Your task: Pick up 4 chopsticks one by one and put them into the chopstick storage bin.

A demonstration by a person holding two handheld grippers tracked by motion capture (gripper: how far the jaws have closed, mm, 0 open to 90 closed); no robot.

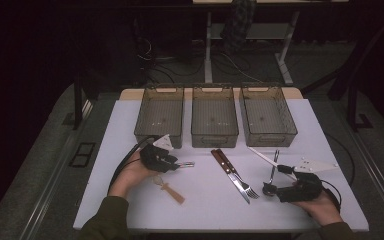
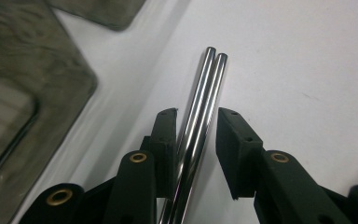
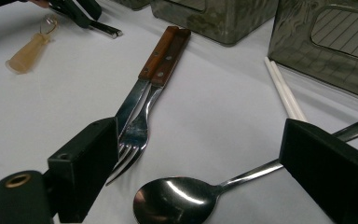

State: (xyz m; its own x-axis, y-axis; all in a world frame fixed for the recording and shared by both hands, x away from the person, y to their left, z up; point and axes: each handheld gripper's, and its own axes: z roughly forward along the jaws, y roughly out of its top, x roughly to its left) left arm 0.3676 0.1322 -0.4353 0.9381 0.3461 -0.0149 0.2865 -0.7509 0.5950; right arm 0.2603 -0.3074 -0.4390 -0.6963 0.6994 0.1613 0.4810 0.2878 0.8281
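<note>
Chopsticks (image 2: 200,107) of polished metal, a pair lying side by side, run up between the jaws of the left tool (image 2: 196,126). In the left gripper view the jaws are only partly closed: the left-hand pad lies against the pair, while a visible gap separates the right-hand pad from it, so the pair is bracketed rather than clamped. From the high view the left tool (image 1: 180,164) sits low over the table (image 1: 130,200) with the shiny tips poking out just beyond its jaws. Approaching along the sticks' length seems a sensible way to catch both at once without rolling them apart.

The right tool (image 3: 200,154) stands wide open and holds nothing. Between and just ahead of its jaws lies a metal spoon (image 3: 177,200), bowl nearest the camera, handle running off behind the right-hand jaw. Just beyond the left-hand jaw a wooden-handled knife and fork (image 3: 158,65) lie touching, and white chopsticks (image 3: 284,91) lie farther off toward the right-hand jaw. My guess is that the cutlery is laid out in matched sets for sorting.

Three smoky transparent bins (image 1: 214,120) stand in a row beyond both tools; all three look empty, their ribbed floors bare. The nearest bin corner looms at the left of the left tool's jaws. A small pale tan piece with a wire loop (image 1: 169,189) lies on the table just behind the left tool, near the person's hand.
</note>
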